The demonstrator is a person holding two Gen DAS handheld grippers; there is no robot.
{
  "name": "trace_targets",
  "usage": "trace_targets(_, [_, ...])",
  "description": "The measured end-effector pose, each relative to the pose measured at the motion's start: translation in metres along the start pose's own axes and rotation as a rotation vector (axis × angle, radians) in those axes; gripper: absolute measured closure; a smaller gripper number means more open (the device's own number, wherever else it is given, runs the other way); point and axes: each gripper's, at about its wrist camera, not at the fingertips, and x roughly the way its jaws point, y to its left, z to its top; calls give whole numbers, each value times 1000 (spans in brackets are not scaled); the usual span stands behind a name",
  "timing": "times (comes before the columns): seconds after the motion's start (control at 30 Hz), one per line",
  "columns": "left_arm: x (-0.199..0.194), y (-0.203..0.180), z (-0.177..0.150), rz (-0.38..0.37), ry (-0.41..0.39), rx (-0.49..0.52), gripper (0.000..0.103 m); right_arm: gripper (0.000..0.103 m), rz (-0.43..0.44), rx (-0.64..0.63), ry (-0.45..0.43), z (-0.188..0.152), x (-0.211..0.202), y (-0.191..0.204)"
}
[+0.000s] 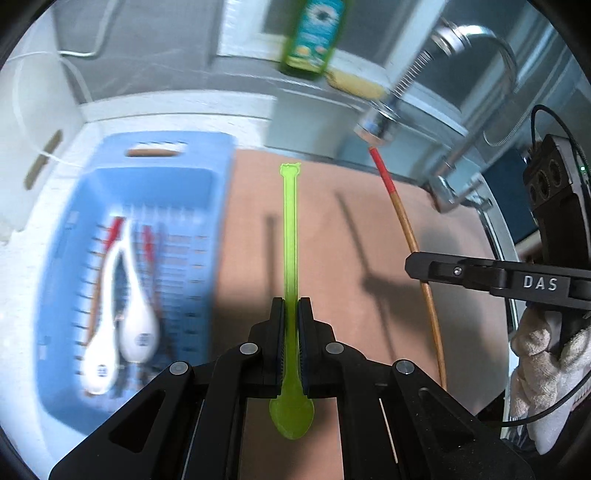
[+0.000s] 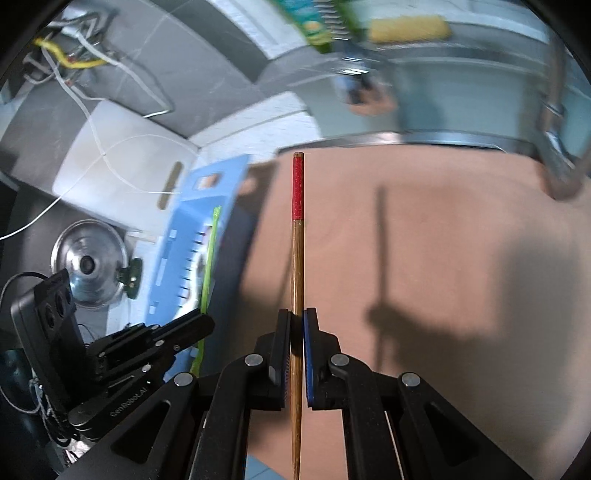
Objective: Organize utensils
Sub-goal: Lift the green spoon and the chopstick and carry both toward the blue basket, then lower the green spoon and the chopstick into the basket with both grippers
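My left gripper (image 1: 291,306) is shut on a translucent green plastic spoon (image 1: 290,236), handle pointing away, bowl near the camera, lifted above a brown board (image 1: 332,229). My right gripper (image 2: 297,317) is shut on a wooden chopstick with a red end (image 2: 297,236), also held above the brown board (image 2: 424,258). The chopstick (image 1: 402,221) and right gripper (image 1: 417,267) show at the right of the left wrist view. A blue slotted basket (image 1: 199,206) to the left holds two white spoons (image 1: 136,332) and red-tipped chopsticks (image 1: 114,229).
A steel sink (image 2: 461,110) and its faucet (image 1: 476,48) lie beyond the board. A green bottle (image 1: 314,33) and a yellow sponge (image 1: 354,83) rest on the ledge. A pot lid (image 2: 88,262) lies left of the basket (image 2: 199,221). A gloved hand (image 1: 546,354) holds the right gripper.
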Motion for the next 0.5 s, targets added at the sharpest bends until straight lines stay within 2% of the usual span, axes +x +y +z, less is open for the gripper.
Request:
trace_targets(0.2, [-20,46,0,48,-26,-52,98,97,42,-60,-18,10,24,60])
trace_targets(0.5, [-22,104,-3,84,-22,-111,98,97,106,-59,24,20,74,118])
